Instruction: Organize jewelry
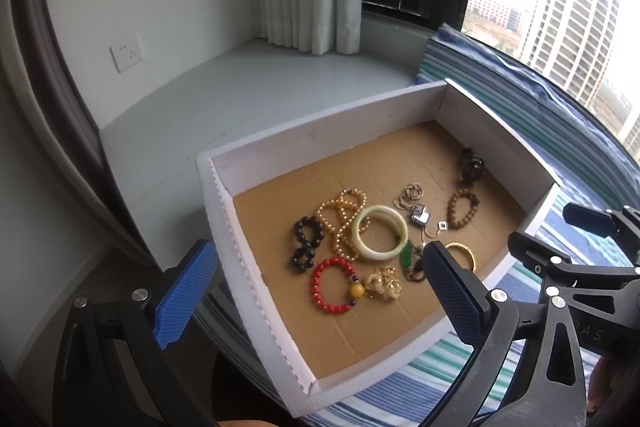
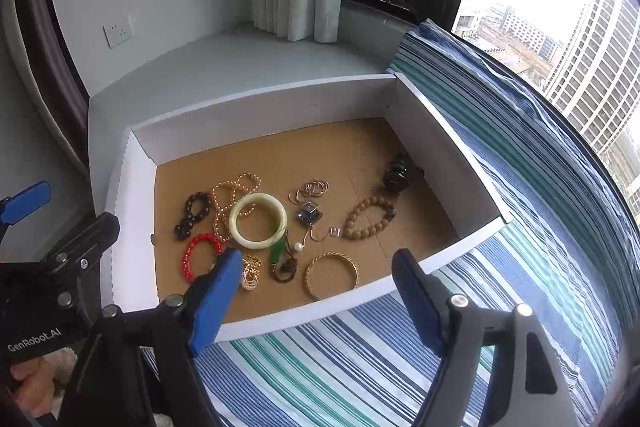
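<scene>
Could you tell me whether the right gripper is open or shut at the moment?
Open. The right gripper has its blue fingers spread wide above the box, nothing between them.

The box (image 2: 136,211) has matt white card walls and a raw brown corrugated floor. Inside it, beside the glossy pale stone bangle (image 2: 259,221), lie shiny red beads (image 2: 200,255) and a gold metal bangle (image 2: 332,275); beneath the box, striped woven cloth (image 2: 340,359).
</scene>
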The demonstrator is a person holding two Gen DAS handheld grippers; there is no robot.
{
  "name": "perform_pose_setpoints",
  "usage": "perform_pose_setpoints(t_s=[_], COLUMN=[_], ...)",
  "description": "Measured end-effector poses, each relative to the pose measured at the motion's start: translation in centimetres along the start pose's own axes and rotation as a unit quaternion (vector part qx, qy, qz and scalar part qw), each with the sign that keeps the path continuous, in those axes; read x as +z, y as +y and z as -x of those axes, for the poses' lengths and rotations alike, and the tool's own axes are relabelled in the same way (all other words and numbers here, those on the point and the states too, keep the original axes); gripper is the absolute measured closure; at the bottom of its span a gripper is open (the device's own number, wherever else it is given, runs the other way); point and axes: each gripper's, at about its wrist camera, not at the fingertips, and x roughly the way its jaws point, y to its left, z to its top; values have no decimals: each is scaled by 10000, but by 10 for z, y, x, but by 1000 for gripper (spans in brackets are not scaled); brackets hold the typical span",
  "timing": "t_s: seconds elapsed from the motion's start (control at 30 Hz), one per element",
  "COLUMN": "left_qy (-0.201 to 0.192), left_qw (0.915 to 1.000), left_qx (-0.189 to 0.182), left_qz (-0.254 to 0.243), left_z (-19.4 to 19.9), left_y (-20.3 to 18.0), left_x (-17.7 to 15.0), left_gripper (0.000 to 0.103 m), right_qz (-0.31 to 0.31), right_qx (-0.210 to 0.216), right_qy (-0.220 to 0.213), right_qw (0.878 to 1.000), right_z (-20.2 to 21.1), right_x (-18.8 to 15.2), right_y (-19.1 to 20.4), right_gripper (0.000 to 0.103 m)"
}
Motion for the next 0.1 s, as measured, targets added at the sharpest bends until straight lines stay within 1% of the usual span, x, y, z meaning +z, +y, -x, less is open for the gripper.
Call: perform_pose_setpoints(t_s=[0.1], left_qy=[-42], left_qw=[10000], left_qx=[28], left_qz=[31], left_z=[1], left_y=[-1], left_x=[-1], left_gripper=[1], right_qz=[-31], right_qx=[23], right_qy=[6], right_qw=[10000], right_z=[0], right_x=[-1], right_y=[-2], right_gripper=[24])
